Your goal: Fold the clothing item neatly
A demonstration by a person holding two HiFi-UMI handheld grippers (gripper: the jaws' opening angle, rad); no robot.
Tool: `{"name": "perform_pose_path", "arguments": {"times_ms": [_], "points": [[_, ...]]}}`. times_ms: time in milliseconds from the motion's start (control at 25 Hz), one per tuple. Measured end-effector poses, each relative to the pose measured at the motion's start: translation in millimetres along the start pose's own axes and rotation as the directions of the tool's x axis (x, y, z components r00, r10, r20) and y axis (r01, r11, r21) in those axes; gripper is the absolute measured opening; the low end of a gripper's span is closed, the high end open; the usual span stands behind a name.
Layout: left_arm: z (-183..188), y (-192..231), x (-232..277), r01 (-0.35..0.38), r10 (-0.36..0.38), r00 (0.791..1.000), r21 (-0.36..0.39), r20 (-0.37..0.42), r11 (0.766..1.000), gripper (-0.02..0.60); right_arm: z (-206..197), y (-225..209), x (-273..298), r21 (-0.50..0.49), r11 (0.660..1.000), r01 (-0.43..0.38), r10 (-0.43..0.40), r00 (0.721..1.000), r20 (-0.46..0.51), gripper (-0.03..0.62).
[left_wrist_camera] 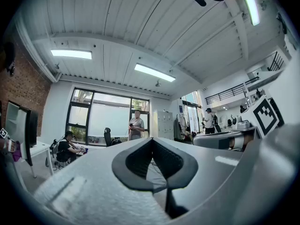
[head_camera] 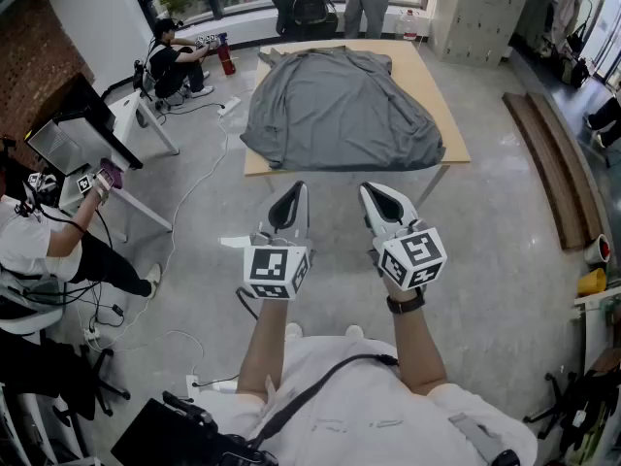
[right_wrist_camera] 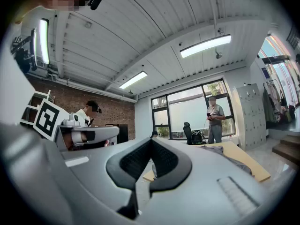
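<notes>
Grey garment [head_camera: 340,105] covers wooden table [head_camera: 434,85]; left gripper [head_camera: 293,194], right gripper [head_camera: 375,195]: jaws closed.

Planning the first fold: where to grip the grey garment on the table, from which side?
Likely the two near hem corners of the grey garment, approached from the near edge of the table. The hem lies along that edge, nearest the left gripper and right gripper; the flat middle offers no edge to pinch.

The head view looks steeply down from above onto the left claw [head_camera: 294,192] and right claw [head_camera: 375,192], with the bench [head_camera: 428,78] well ahead, while each claw view rides level just behind its own jaws, both facing the windows [left_wrist_camera: 103,118] and the same standing person [left_wrist_camera: 136,126].
</notes>
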State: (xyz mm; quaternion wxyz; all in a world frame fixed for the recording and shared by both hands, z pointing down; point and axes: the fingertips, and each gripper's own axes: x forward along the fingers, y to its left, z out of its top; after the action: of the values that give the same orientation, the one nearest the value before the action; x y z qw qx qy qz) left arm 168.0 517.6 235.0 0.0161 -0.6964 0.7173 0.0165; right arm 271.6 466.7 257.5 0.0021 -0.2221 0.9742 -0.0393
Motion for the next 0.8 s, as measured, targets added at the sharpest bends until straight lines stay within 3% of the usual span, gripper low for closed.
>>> {"name": "perform_pose_path", "arguments": {"times_ms": [200,440,640,800], "points": [[1.9,-35.9,23.6,-0.007,0.007,1.0,-0.003,0.01,1.0,0.0,1.0,-34.2,-23.6,-0.006,1.0,-0.023,0.023,1.0,-0.006,0.002],[2.2,-88.8,46.0,0.064,-0.064,0.998,0.043,-0.009,0.997,0.0,-9.8,-68.7,-39.2,0.076,0.997,-0.026,0.027,0.999,-0.016,0.005],[-14.2,-69.7,69.1,0.022,-0.021,0.999,0.019,-0.036,1.0,0.0,-37.0,-72.5,-18.1,0.129,0.989,-0.069,0.077,0.995,-0.058,0.006],[-29.1,-47.1,106.3,0.021,-0.021,0.999,-0.007,-0.031,1.0,0.0,-53.0,-97.6,16.1,0.16,0.986,-0.043,0.06,0.993,-0.103,0.006]]}}
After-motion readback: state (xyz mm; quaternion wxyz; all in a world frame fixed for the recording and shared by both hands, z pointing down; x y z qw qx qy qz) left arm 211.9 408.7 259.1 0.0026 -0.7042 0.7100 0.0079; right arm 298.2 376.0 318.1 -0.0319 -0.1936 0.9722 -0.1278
